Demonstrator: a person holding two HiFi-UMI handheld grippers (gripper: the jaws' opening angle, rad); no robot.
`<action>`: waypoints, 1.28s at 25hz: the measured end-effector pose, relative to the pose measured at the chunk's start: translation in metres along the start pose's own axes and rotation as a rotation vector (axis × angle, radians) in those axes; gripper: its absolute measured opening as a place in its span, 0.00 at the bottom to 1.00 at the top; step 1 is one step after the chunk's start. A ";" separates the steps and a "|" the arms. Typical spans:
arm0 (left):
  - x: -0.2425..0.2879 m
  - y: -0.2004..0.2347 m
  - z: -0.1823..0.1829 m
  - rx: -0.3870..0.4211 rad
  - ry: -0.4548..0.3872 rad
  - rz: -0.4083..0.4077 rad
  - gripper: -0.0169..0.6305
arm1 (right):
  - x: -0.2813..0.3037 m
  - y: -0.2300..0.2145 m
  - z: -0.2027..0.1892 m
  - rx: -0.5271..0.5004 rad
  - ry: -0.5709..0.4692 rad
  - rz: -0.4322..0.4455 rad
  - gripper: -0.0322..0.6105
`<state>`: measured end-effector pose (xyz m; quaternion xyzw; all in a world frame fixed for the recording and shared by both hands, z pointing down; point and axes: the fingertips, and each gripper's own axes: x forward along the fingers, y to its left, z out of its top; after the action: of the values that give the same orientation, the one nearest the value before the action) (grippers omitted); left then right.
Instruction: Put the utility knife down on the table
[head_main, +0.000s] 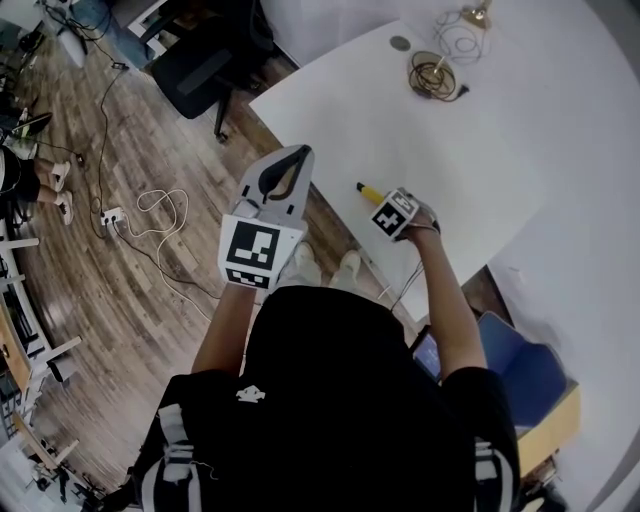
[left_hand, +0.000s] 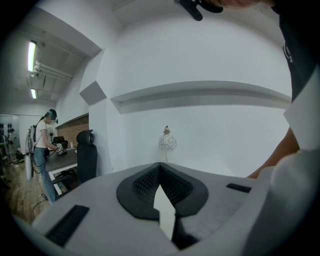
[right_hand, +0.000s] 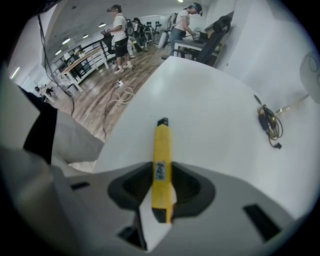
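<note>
A yellow utility knife with a black tip sticks out from my right gripper, whose jaws are shut on its rear half. The gripper points down at the white table, holding the knife just above the table's near edge; I cannot tell whether the tip touches it. My left gripper hangs to the left of the table, over the wooden floor. Its jaws meet at the tips and hold nothing.
A coiled cable and a wire lamp lie at the table's far side. A black office chair stands beyond the table's left corner. A power strip with cords lies on the floor. People stand far off.
</note>
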<state>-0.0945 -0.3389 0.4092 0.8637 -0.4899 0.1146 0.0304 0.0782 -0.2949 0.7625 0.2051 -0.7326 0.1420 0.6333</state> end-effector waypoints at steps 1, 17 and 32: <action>0.000 0.001 0.001 0.000 -0.002 0.003 0.05 | 0.001 -0.001 0.000 0.003 -0.001 -0.003 0.26; 0.004 0.001 0.008 0.010 -0.012 -0.004 0.05 | 0.003 -0.003 0.004 0.062 0.009 0.037 0.29; 0.000 -0.003 0.021 0.030 -0.052 -0.029 0.05 | -0.045 -0.014 0.030 0.163 -0.164 -0.001 0.29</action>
<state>-0.0881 -0.3408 0.3895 0.8739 -0.4760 0.0988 0.0065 0.0636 -0.3158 0.7124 0.2672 -0.7680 0.1834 0.5524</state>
